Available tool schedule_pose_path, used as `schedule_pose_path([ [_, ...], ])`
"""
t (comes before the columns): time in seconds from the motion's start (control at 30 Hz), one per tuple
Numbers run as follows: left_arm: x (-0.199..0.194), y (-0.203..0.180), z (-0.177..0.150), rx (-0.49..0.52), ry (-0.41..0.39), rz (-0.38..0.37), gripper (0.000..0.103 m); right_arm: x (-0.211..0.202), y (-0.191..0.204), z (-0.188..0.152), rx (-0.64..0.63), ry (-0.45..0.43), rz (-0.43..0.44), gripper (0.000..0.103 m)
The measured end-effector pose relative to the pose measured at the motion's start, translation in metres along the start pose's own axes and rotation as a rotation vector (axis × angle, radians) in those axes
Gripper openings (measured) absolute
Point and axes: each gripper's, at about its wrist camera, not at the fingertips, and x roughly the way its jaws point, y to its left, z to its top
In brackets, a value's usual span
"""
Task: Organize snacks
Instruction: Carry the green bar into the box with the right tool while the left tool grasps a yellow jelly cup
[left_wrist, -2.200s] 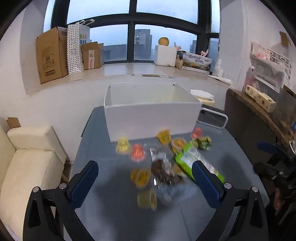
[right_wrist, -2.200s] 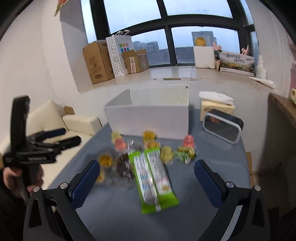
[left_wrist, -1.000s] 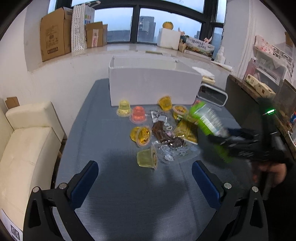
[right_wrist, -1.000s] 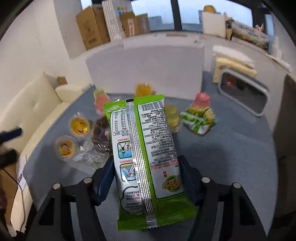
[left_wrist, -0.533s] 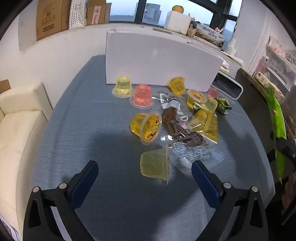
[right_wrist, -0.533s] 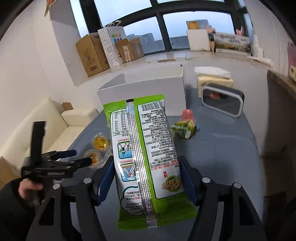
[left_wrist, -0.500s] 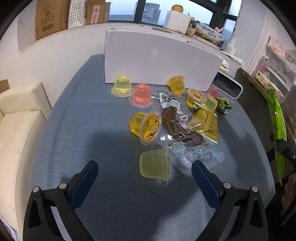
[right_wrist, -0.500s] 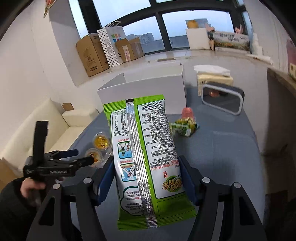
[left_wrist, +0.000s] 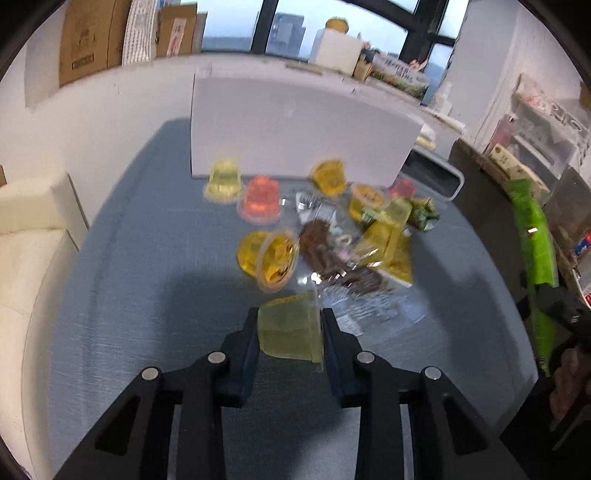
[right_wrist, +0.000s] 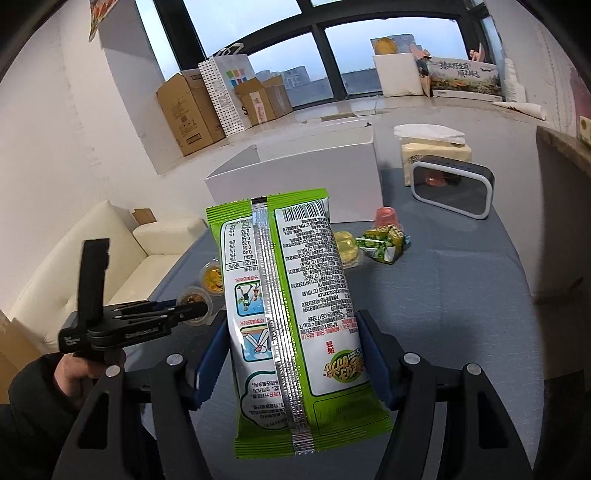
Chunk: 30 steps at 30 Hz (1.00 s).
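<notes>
A grey-blue table (left_wrist: 140, 258) bears a white box (left_wrist: 295, 129), jelly cups (left_wrist: 258, 201) and wrapped snacks (left_wrist: 391, 251).

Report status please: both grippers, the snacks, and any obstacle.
Left gripper shut on pale yellow jelly cup. Right gripper holds green snack bag. Other snacks lie before white box. No obstacle seen.

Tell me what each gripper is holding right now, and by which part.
The left gripper grips a pale yellow jelly cup by its side walls. The right gripper grips a green snack packet across its lower half, by its long edges.

left gripper (left_wrist: 290, 334) clamping pale-yellow jelly cup (left_wrist: 288, 328)
</notes>
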Motion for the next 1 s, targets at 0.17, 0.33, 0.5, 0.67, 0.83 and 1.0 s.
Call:
schedule_pose_path([
  [0.17,-0.036,-0.011,0.025,0.020,-0.113,0.020,0.035,0.003,0.006,0.011,-0.018,-0.016,-0.007,0.071],
  [0.33,-0.053,-0.017,0.077,0.042,-0.181,0.042,0.035,0.010,0.014,0.054,-0.066,-0.062,-0.040,0.071],
  [0.5,-0.053,-0.017,0.150,0.053,-0.238,0.051,0.035,0.030,0.015,0.120,-0.056,-0.104,-0.047,0.071],
  [0.67,-0.022,-0.007,0.216,0.036,-0.231,0.048,0.035,0.072,0.011,0.188,-0.032,-0.121,-0.059,0.071],
  [0.83,0.013,-0.002,0.251,0.045,-0.220,0.099,0.036,0.115,0.000,0.236,-0.021,-0.089,-0.083,0.071],
  [1.0,0.044,0.008,0.263,0.033,-0.169,0.136,0.101,0.141,-0.012,0.256,-0.012,-0.067,-0.098,0.087],
])
